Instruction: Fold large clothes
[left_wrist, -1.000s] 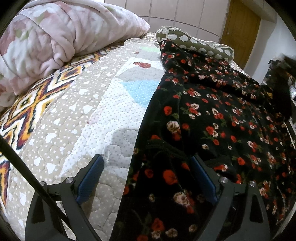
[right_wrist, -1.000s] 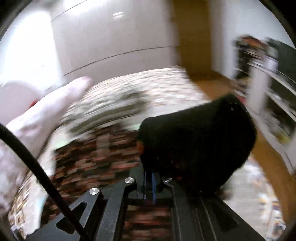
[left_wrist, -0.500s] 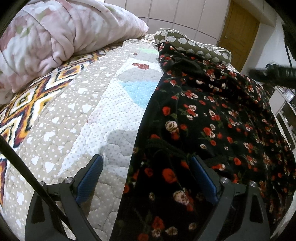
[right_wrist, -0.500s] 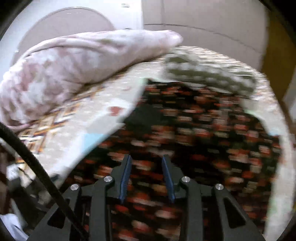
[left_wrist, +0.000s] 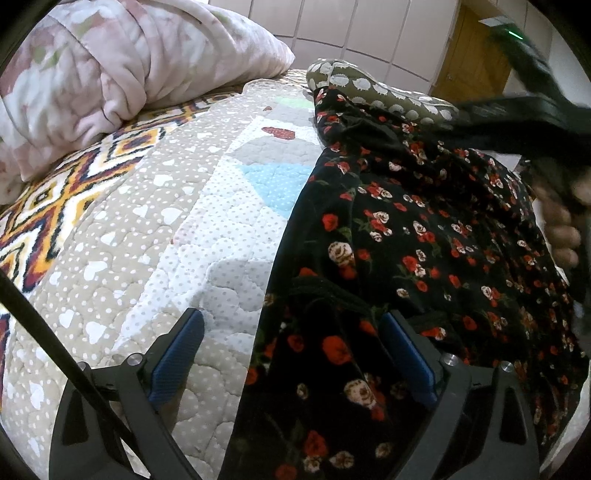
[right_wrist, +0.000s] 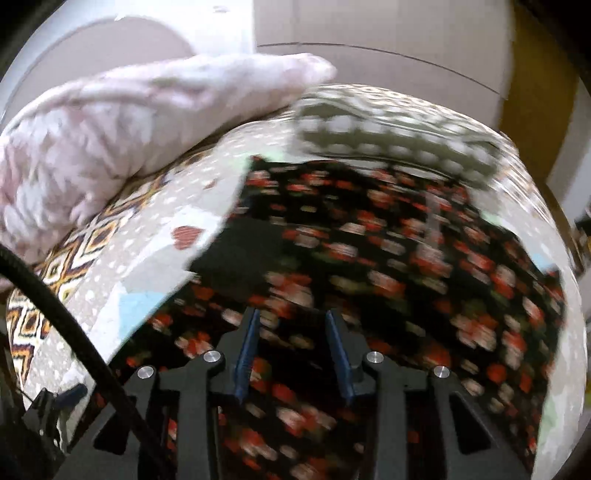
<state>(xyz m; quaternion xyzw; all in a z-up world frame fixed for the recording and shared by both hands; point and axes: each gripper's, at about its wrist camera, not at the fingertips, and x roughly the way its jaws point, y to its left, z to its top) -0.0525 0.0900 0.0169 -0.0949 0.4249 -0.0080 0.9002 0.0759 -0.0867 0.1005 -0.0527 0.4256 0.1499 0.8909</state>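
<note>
A black garment with red and white flowers (left_wrist: 424, 251) lies spread on the quilted bedspread (left_wrist: 155, 229). My left gripper (left_wrist: 291, 354) is wide open and low over the garment's near left edge; one blue pad (left_wrist: 177, 358) is over the quilt, the other over the cloth. My right gripper (right_wrist: 291, 347) is open and empty above the middle of the garment (right_wrist: 388, 266); this view is motion blurred. The right gripper's body, with the hand that holds it, also shows in the left wrist view (left_wrist: 535, 122) at the upper right.
A pink floral duvet (left_wrist: 110, 74) is heaped at the back left of the bed. A sheep-print pillow (left_wrist: 373, 92) lies behind the garment. A wooden door (left_wrist: 472, 55) and white wardrobe panels stand beyond the bed.
My right gripper has let go of the black cloth, opened, and swung in over the garment on the bed. My left gripper has barely moved.
</note>
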